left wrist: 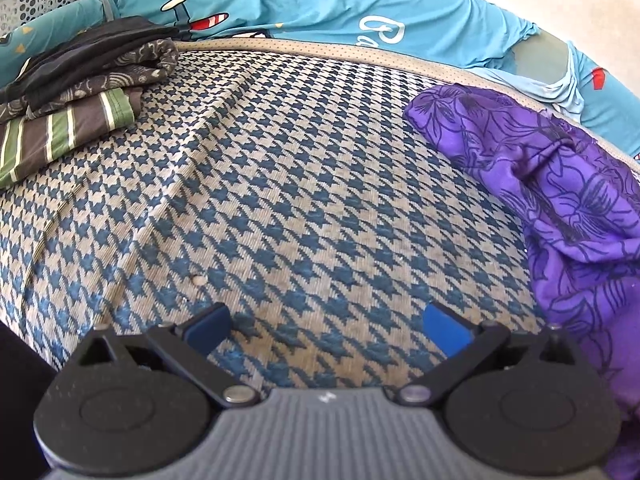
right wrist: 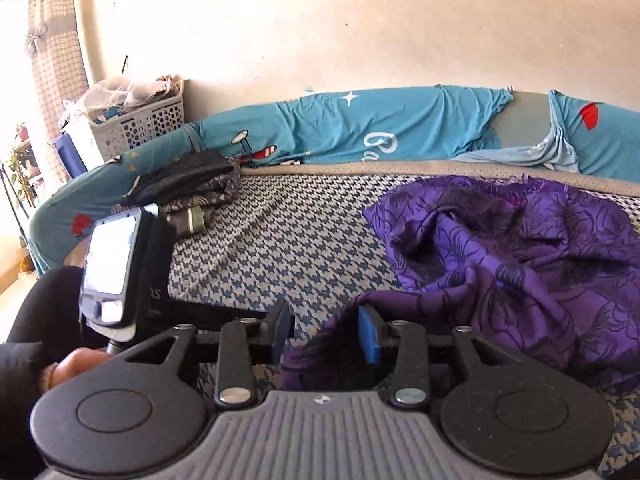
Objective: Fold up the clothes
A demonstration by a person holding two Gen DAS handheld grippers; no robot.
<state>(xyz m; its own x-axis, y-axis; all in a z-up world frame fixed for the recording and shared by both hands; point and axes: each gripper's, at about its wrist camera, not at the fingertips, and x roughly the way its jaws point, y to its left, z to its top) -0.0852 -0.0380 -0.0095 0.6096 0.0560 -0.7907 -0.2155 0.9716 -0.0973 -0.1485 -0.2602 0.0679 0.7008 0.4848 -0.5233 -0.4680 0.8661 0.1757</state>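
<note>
A crumpled purple flower-print garment (left wrist: 560, 184) (right wrist: 520, 264) lies on the right of the blue-and-cream houndstooth blanket (left wrist: 280, 184) (right wrist: 288, 256). My left gripper (left wrist: 328, 328) hovers wide open over bare blanket, left of the garment, with nothing between its blue pads (left wrist: 208, 326). My right gripper (right wrist: 325, 331) is at the garment's near-left edge. Its jaws stand narrowed but still apart, and a dark fold of the purple cloth lies between them. In the right wrist view the left gripper's body with its bright screen (right wrist: 108, 260) and a hand (right wrist: 76, 364) are at the left.
A stack of folded clothes (left wrist: 80, 92) (right wrist: 188, 192), black, patterned and green-striped, sits at the blanket's far-left corner. A turquoise cartoon-print sheet (left wrist: 320, 4) (right wrist: 360, 128) runs along the wall behind. A white perforated laundry basket (right wrist: 136, 124) stands at the far left.
</note>
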